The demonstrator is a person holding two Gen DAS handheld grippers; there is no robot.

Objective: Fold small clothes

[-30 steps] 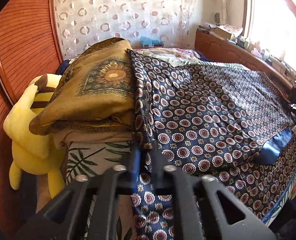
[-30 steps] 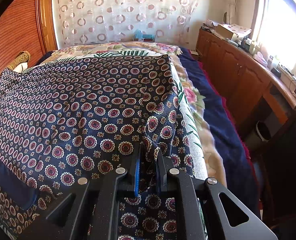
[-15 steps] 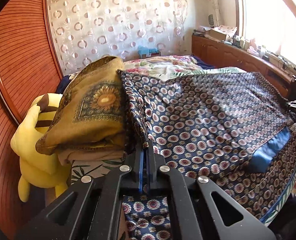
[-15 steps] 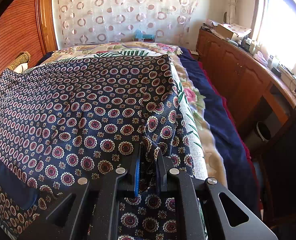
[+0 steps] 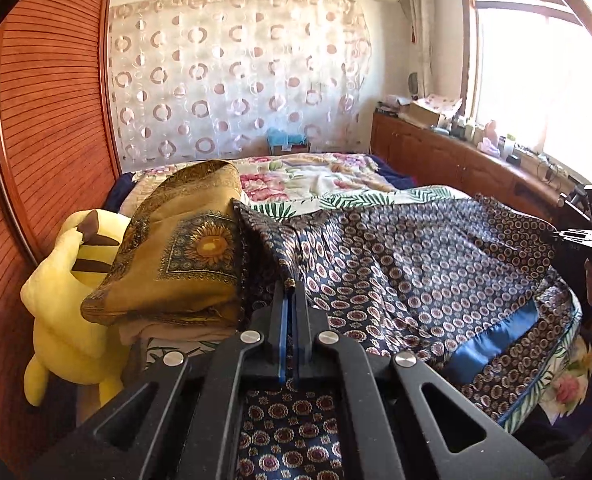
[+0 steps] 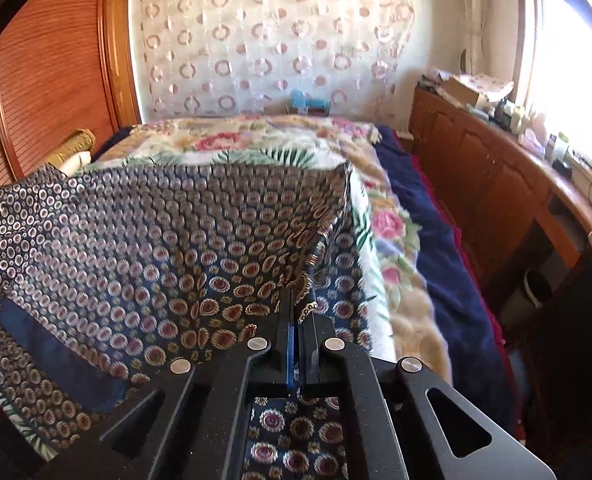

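Bed (image 5: pixel 328 178) fills both views, floral cover on top, navy patterned cloth (image 5: pixel 396 256) spread over its near half and draped off the near edge, blue hem band showing at 4 o'clock in the left wrist view. Gold folded pile (image 5: pixel 175 264) sits at 9 o'clock touching the cloth's left edge, yellow plush toy (image 5: pixel 59 300) just beside it against the wooden panel. Wooden cabinet run (image 6: pixel 488 184) along the window side, well apart from the cloth. Left gripper (image 5: pixel 289 286) jaws clenched on the cloth's left corner, fabric tented up to the pinch. Right gripper (image 6: pixel 298 294) jaws have just been closing, now clamped on the right corner with a fabric fold between them; it also shows at 3 o'clock in the left wrist view, hand on it. Step in hand looks like lifting both near corners to carry that edge over toward 12 o'clock for the first fold. To do it well: keep both corners level and equally tensioned so the edge stays straight, lift enough to clear the surface without dragging the far half, steer the left corner clear of the gold pile, lay edge on edge before releasing. Thin slippery-looking fabric, pinch could slip if yanked.
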